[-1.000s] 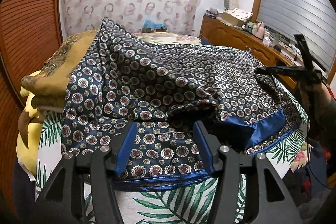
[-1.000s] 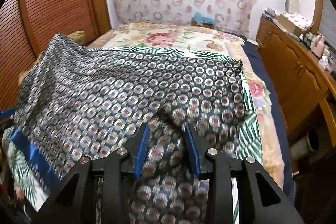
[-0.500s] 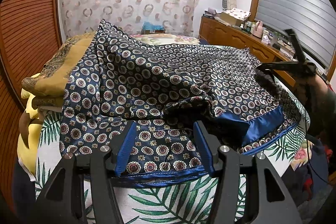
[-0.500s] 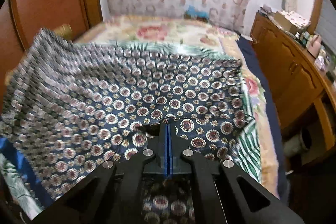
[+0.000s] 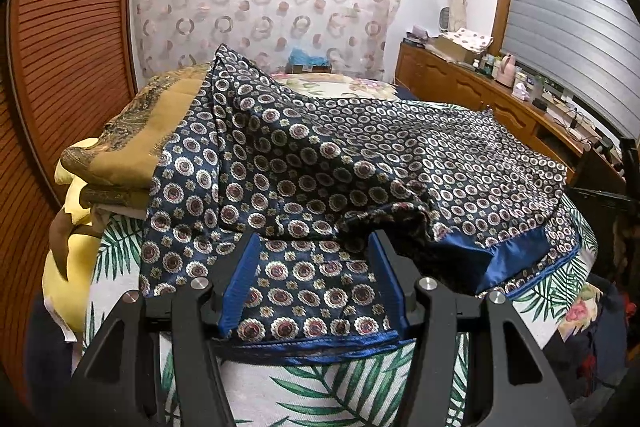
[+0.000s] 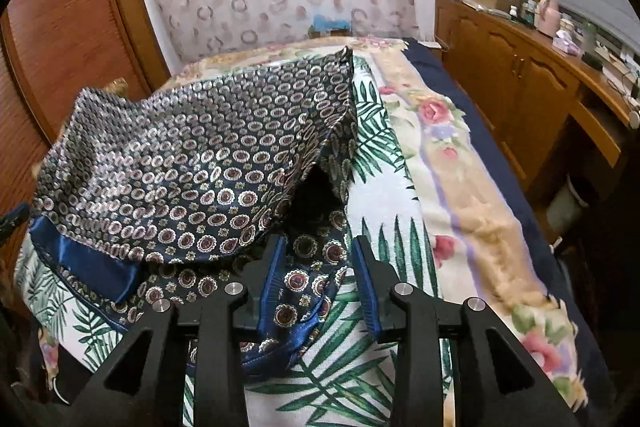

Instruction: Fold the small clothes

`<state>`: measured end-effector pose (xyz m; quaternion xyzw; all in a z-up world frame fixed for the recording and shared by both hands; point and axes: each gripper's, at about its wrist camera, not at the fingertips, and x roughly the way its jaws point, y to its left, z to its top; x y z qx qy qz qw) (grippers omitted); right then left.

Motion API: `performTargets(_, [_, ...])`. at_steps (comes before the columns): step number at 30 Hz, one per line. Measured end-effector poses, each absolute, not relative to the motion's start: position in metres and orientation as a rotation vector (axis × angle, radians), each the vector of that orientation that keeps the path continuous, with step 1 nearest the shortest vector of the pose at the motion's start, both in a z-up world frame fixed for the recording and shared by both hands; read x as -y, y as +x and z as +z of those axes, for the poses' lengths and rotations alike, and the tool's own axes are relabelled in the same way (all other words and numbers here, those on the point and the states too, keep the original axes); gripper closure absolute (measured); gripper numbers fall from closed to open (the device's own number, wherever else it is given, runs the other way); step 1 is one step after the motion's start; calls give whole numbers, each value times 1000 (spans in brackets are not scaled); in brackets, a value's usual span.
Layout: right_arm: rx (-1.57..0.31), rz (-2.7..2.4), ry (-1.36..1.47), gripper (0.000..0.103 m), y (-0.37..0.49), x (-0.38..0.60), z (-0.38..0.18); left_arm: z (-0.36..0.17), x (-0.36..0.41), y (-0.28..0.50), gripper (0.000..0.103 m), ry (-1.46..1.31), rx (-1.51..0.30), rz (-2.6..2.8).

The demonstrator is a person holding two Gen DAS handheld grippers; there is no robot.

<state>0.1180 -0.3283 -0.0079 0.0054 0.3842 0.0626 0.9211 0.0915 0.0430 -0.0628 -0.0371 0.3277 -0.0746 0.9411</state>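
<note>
A navy satin garment (image 5: 360, 155) with a ring and medallion print and blue trim lies spread on the palm-leaf bedspread (image 5: 340, 387). Its near part is folded over, showing a blue hem. My left gripper (image 5: 314, 243) hovers open over the garment's near edge, with flat cloth between its fingers and nothing pinched. In the right wrist view the garment (image 6: 200, 147) lies mostly to the left, with one layer raised and a dark gap under it. My right gripper (image 6: 319, 243) is opening its jaws over a trimmed corner of the cloth, and its pads stand apart from it.
Folded yellow and brown blankets (image 5: 120, 147) are stacked at the bed's left side, under the garment's far corner. A slatted wooden door (image 5: 60, 67) stands on the left. A wooden cabinet (image 6: 520, 87) with clutter on top runs along the right. Bare bedspread (image 6: 400, 187) lies right of the garment.
The right gripper shut on the cloth half a second ago and has since let go and spread. It moved right and lower, so more bedspread shows. The left gripper stayed put.
</note>
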Motion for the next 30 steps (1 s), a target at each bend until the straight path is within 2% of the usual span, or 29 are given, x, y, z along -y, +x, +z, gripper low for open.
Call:
performTargets(6, [-736,163,28,61,106,328,0,-59,-59,103,46,-91,-658,-97])
performTargets(8, [-710,163,7,51,103,323,0,-58,-66,107,46,-115,-662,-90])
performTargets(17, [-703,156,2,50,109,315,-13,-56,-62,133,46,-212,-708,-151])
performTargets(21, [-709,158,-8,50,108,313,-12,-55,-53,142,46,-135,-699,-90])
performTargets(28, [-693,150,-18,50,107,321,-8,-89,-71,164,46,-84,-835,-2])
performTargets(29, [-692,149,-9,50,107,324,-8,-94,-72,166,49,-92,-851,-20])
performTargets(30, [-692,149,-2,50,107,325,-9,-97,-73,167,56,-101,-861,-36])
